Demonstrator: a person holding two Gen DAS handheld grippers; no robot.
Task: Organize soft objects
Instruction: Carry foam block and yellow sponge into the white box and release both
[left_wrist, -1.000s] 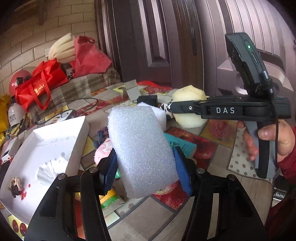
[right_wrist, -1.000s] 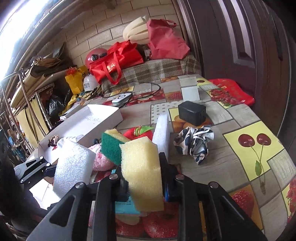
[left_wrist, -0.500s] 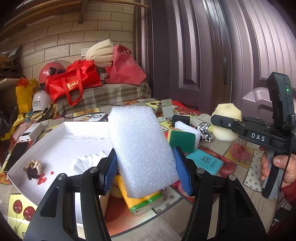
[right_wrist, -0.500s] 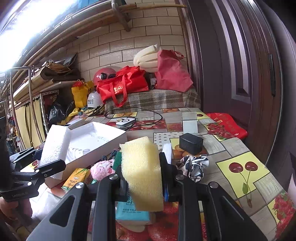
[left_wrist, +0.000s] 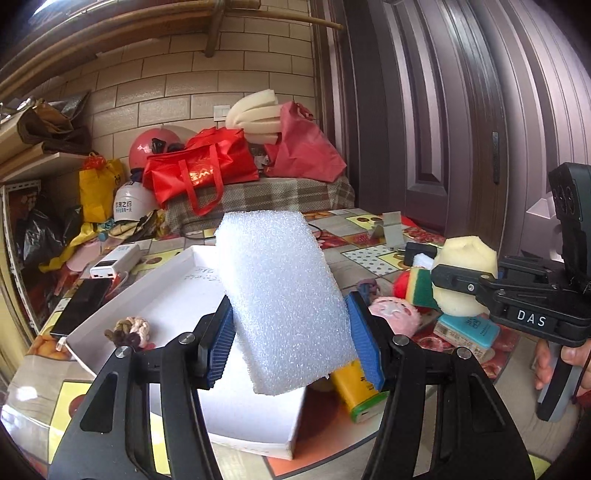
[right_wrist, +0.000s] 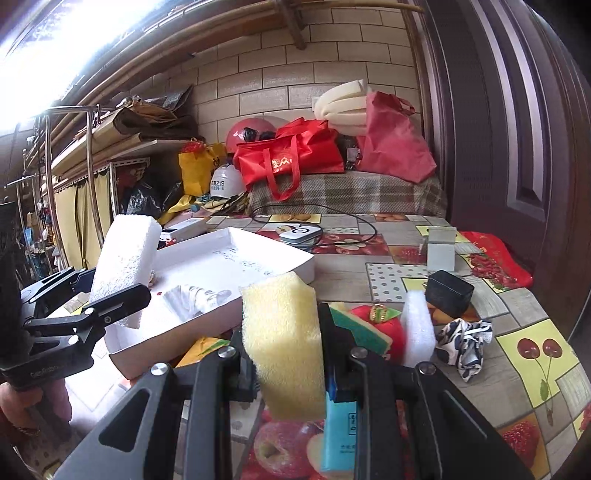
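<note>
My left gripper is shut on a white foam block, held tilted above the near end of the white tray. From the right wrist view the same block hangs over the tray's left side. My right gripper is shut on a yellow sponge, above the table just right of the tray; in the left wrist view that sponge shows at the right. A knotted fabric piece and a crumpled white cloth lie in the tray.
Right of the tray sit a green-yellow sponge, a red plush apple, a white foam piece, a patterned cloth, a black box, a pink plush and a teal packet. Red bags stand at the back.
Both grippers have swung left towards the tray with their loads still held. The white foam block has gone from over the pile of soft things to over the tray, and both wrists have rolled.
</note>
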